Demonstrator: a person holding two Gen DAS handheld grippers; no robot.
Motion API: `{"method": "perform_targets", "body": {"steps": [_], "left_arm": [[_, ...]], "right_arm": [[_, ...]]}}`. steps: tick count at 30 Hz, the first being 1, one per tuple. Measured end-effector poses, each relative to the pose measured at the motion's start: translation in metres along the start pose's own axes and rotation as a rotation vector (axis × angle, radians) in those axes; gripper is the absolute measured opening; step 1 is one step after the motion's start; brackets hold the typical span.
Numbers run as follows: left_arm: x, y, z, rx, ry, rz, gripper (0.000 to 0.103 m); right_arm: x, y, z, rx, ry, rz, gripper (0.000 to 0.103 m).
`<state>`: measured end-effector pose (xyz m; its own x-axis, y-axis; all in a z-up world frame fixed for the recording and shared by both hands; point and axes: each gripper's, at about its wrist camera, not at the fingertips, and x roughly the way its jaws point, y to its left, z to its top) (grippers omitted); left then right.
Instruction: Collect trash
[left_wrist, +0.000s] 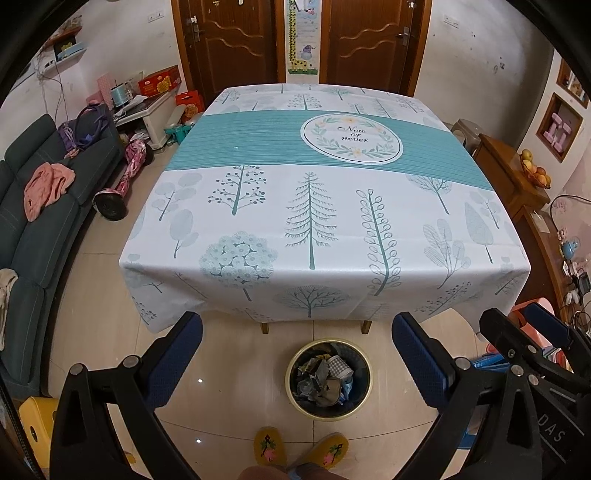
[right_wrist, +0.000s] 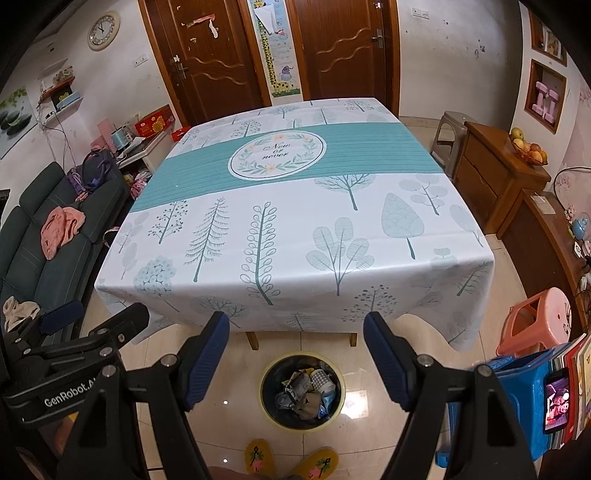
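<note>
Tiled floor (left_wrist: 92, 295): full trash bin (left_wrist: 328, 380) beneath both empty, spread claws.

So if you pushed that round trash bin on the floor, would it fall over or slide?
Probably slide. The trash bin sits on glossy floor tiles, which look slick. It looks wide and squat, so tipping seems unlikely. The crumpled wrappers and paper cup inside look light, so it should move easily.
</note>
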<state>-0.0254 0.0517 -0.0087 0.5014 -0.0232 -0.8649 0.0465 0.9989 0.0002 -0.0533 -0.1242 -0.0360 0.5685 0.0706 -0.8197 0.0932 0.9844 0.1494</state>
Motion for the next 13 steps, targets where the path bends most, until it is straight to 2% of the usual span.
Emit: {"method": "perform_targets", "body": {"steps": [13], "left_arm": [[-0.0020,-0.0040,-0.0027,-0.008,0.005,0.002,0.101]], "right_arm": [[-0.0007,-0.0005,-0.0002,0.001,0.001,0.001,0.076]]}}
